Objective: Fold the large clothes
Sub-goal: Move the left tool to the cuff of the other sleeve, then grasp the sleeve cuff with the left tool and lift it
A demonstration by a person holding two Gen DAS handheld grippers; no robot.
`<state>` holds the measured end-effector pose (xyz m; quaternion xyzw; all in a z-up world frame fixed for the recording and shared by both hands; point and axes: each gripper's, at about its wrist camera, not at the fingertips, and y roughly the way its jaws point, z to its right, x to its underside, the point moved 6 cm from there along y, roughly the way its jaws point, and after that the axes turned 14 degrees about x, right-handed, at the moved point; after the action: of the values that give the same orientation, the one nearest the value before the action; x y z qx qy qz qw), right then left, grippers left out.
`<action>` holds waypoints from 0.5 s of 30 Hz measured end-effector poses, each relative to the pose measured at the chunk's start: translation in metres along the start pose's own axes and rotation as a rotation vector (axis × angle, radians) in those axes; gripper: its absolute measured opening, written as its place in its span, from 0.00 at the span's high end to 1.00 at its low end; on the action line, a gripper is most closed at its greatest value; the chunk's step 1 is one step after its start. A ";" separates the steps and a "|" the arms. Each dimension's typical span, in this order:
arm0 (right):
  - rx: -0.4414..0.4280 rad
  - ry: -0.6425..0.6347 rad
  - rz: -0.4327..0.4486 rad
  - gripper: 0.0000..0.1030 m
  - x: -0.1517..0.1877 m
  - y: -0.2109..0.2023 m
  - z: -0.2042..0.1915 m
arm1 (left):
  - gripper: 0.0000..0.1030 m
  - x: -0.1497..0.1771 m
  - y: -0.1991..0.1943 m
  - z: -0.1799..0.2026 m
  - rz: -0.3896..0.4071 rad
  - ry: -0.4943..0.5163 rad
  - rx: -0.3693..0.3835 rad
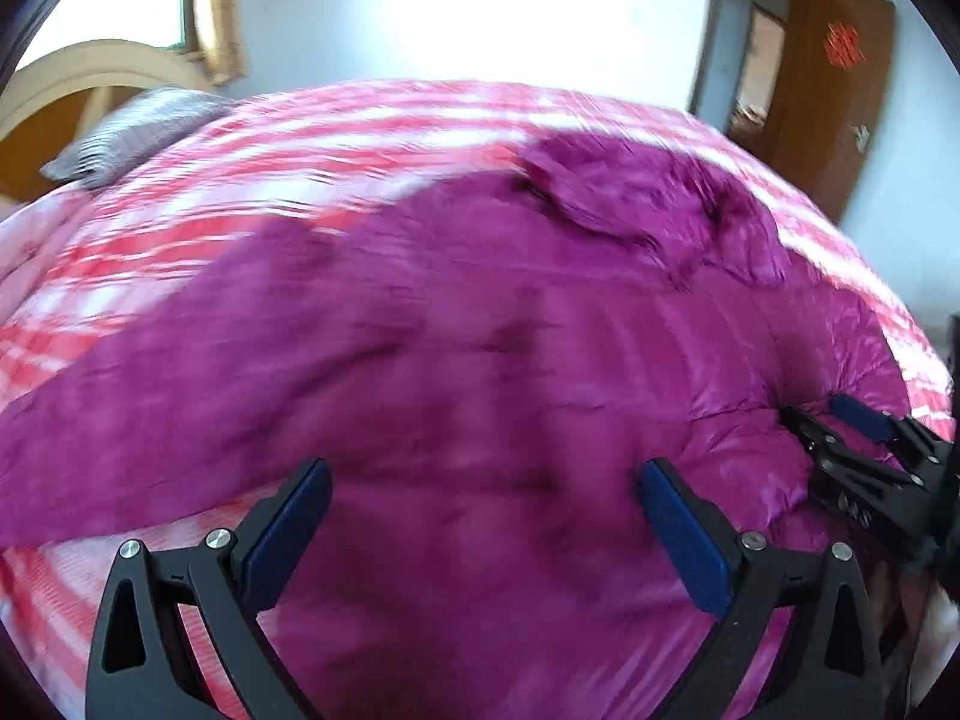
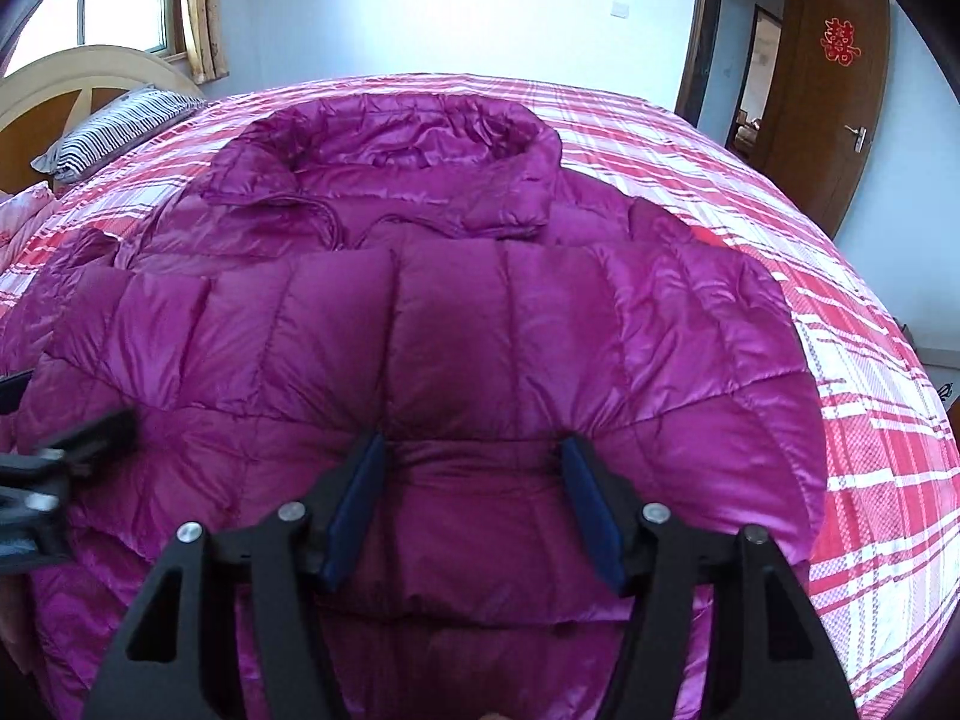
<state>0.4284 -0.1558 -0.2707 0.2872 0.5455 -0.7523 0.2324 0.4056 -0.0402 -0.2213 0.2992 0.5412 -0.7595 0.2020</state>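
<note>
A large magenta quilted down jacket (image 2: 456,312) lies spread on the bed, hood at the far end, its near part folded up over the body. It also fills the blurred left wrist view (image 1: 480,330). My right gripper (image 2: 474,462) has its jaws partly closed around a bunched fold of the jacket's near edge; it shows at the right of the left wrist view (image 1: 834,426). My left gripper (image 1: 483,492) is open wide just above the jacket, holding nothing. It shows blurred at the left edge of the right wrist view (image 2: 72,426).
The bed has a red-and-white plaid cover (image 2: 840,312). A striped pillow (image 2: 114,132) lies by the wooden headboard (image 2: 66,84) at far left. A brown door (image 2: 828,96) stands open at the far right, past the bed's right edge.
</note>
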 end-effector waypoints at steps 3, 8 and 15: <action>0.000 0.002 0.002 0.37 0.000 0.000 0.000 | 0.01 0.009 -0.049 -0.038 0.069 -0.023 -0.048; 0.008 -0.001 0.010 0.36 0.000 -0.003 0.000 | 0.01 0.044 -0.104 -0.152 0.096 -0.269 -0.128; 0.012 -0.003 0.018 0.36 0.000 -0.004 0.000 | 0.01 0.077 -0.122 -0.252 0.216 -0.658 -0.073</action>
<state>0.4258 -0.1542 -0.2677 0.2924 0.5381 -0.7538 0.2381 0.3307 0.2392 -0.2467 0.0864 0.4391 -0.7695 0.4556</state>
